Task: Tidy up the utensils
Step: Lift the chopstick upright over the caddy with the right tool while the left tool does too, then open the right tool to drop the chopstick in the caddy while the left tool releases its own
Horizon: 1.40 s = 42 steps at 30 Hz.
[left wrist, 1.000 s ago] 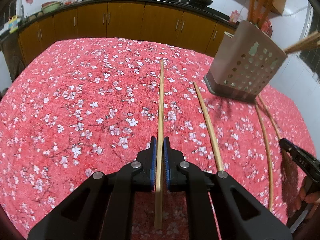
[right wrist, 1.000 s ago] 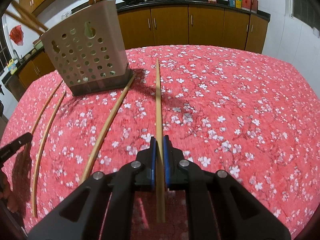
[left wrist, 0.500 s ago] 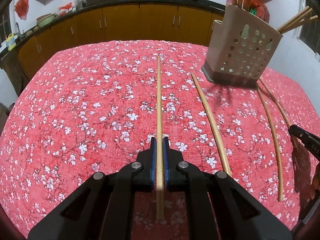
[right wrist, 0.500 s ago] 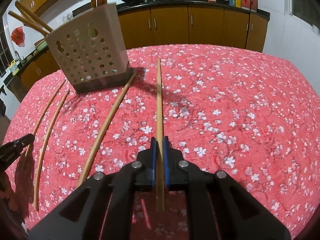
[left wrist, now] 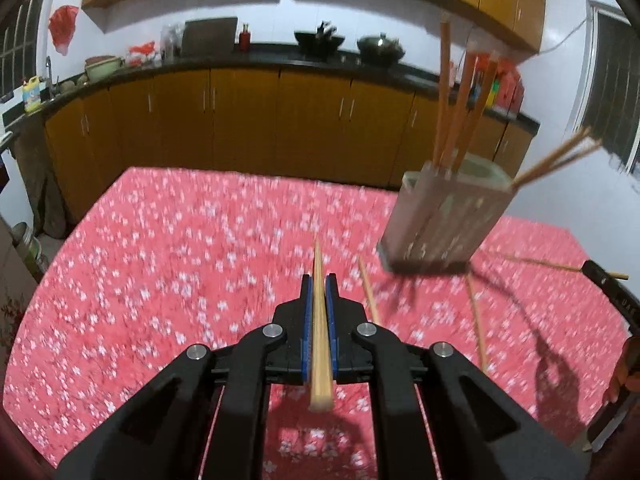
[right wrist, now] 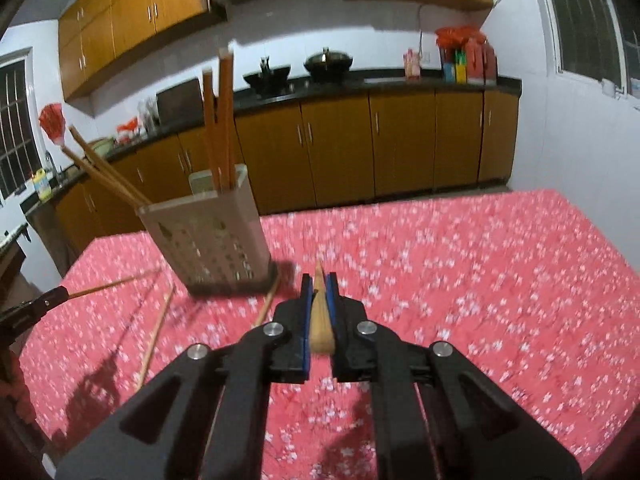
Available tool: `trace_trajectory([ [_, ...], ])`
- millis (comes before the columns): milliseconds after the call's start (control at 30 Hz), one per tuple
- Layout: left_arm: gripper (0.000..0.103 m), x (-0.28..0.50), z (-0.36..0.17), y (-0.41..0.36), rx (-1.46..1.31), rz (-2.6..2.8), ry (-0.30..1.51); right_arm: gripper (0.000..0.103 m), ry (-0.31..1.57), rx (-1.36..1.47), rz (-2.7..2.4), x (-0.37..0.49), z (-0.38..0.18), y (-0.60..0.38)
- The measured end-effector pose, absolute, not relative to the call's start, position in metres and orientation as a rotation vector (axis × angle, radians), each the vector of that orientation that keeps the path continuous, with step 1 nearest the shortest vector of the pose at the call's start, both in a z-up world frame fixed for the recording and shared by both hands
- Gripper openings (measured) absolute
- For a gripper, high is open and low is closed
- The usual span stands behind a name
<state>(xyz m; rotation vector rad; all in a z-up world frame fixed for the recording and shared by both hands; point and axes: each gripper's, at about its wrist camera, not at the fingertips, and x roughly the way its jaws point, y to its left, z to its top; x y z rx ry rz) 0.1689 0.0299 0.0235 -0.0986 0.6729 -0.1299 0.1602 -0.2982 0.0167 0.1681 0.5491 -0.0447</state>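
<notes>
Both grippers are loaded, one chopstick each. Left gripper [left wrist: 319,280]: jaws clamped tight on a chopstick [left wrist: 319,320], the stick running lengthwise between the blue pads, tip ahead of the fingers, butt end sticking out behind. Right gripper [right wrist: 319,280]: same setup, pinched shut on its own chopstick [right wrist: 320,320], short tip showing past the pads. Gripping along the finger axis makes sense, since it lets the stick be aimed like a pointer and dropped tip-first into the holder.

Landmark is the perforated utensil holder [left wrist: 440,220], standing upright on the red floral tablecloth [left wrist: 160,280]. It already holds several chopsticks: some near vertical, two leaning out over its corner. The left gripper's stick sits well in front of the holder and off to its left in the left view; the right gripper's stick is in front and off to its right in the right view. Both sticks look clear of the cloth, though blur makes the gap hard to judge.

Loose chopsticks left on the cloth near the holder's base: one [left wrist: 369,292] just in front of it, another [left wrist: 476,320] on its far side from the left gripper. These are not yet sorted.

Judgement: carry phase, pickup done, insertion pending. The next move needs each tip lined up above the holder's open top. The sticks leaning out there could foul the entry.
</notes>
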Motion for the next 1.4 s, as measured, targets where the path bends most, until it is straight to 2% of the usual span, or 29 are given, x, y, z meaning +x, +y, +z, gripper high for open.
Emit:
trace_trajectory([
  [267,0.007,0.168,0.053,0.028,-0.113,-0.152,0.602,0.008,0.478,0.178,-0.029,0.153,0.042,-0.298],
  [667,0.007,0.149,0.123,0.008,-0.068,-0.241,0.44,0.008,0.27,0.206,0.136,0.133,0.136,-0.287],
  [900,0.007,0.149,0.169,-0.029,-0.076,-0.296,0.305,0.008,0.165,0.209,0.161,0.138,0.17,-0.273],
  [1133,0.007,0.169,0.201,-0.047,-0.153,-0.244,0.184,0.008,0.14,0.183,0.121,0.166,0.177,-0.264],
  [1400,0.007,0.199,0.182,-0.056,-0.182,-0.177,0.167,0.008,0.215,0.18,0.102,0.204,0.158,-0.263],
])
